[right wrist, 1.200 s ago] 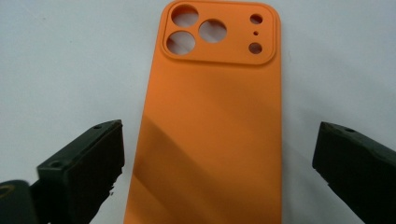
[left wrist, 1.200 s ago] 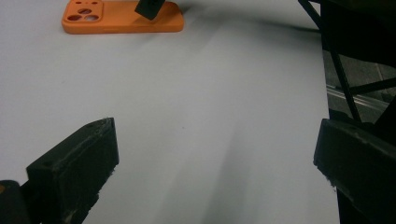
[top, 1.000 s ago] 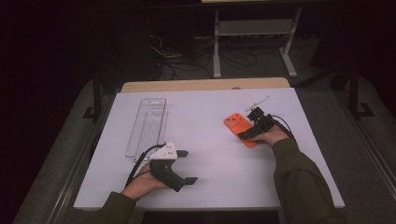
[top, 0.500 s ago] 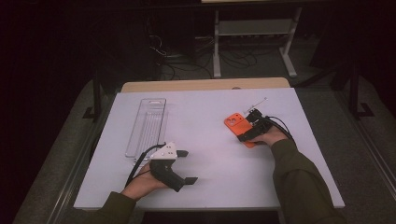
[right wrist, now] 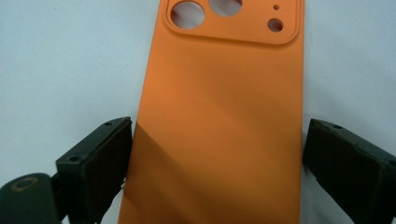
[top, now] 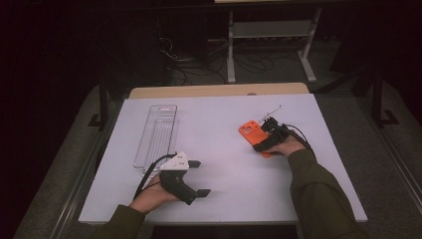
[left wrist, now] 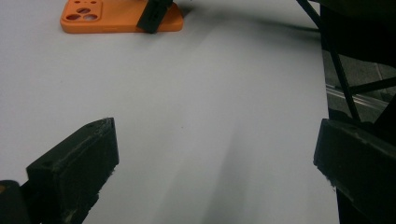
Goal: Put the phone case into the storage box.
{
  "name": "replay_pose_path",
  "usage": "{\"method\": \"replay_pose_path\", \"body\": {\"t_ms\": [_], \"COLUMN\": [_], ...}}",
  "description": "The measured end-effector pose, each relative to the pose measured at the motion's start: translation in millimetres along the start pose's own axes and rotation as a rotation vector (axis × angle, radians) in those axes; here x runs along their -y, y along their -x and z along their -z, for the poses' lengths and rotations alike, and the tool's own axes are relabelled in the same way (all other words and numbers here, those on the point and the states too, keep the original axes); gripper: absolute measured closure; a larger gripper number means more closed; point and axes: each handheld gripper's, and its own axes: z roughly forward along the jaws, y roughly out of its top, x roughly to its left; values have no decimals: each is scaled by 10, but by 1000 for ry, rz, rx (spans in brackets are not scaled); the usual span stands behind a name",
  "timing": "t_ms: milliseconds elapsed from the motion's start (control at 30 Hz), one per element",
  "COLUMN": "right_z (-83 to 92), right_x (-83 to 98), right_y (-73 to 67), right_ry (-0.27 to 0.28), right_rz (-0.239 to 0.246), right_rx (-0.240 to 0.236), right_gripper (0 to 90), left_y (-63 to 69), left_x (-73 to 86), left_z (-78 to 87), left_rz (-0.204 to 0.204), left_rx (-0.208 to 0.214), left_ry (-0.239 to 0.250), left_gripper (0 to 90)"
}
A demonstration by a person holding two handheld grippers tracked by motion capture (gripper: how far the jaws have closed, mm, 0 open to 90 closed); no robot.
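A clear plastic tray (top: pixel 158 134) lies lengthwise on the left part of the white bench (top: pixel 219 199); nothing can be made out inside it, and no writing or label on it is readable. An orange phone case (right wrist: pixel 219 121) lies flat on the bench's right part, back up, with its camera cut-outs at the far end; no brand mark shows on it.

The right gripper (top: pixel 265 140) sits over the near end of the case. In the right gripper view its jaws stand open on either side of the case, the left jaw just at the case's edge and the right jaw a little apart from it, so they straddle it without clamping.

The left gripper (top: pixel 198 178) rests low on the near left of the bench, just in front of the tray's near end. Its jaws are wide apart with only bare bench between them. In the left gripper view the case shows far off at the top.
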Motion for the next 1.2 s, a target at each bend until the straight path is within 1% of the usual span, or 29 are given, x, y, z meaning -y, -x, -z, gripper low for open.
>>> {"method": "replay_pose_path", "body": {"t_ms": [100, 133, 267, 433, 500, 1000, 1200], "right_z": [-2, -1, 5, 17, 17, 29, 36], "right_x": [-1, -3, 10, 26, 41, 39, 38], "right_y": [-2, -8, -11, -22, -30, -51, -39], "right_ry": [-1, -1, 6, 18, 35, 27, 27], "right_rz": [0, -9, 5, 7, 7, -10, -3], "right_rx": [1, 2, 5, 3, 10, 14, 6], "right_gripper": [75, 76, 89, 119, 125, 147, 152], "left_y": [1, 0, 1, 1, 6, 2, 2], "left_x": [-1, -1, 0, -1, -1, -1, 0], "left_z": [2, 2, 3, 1, -5, 4, 3], "left_rz": [0, 2, 5, 0, 3, -1, 3], "left_rx": [1, 0, -2, 0, 1, 0, -1], "left_ry": [0, 1, 3, 0, 0, 1, 1], "left_gripper": [0, 0, 0, 0, 0, 0, 0]}}
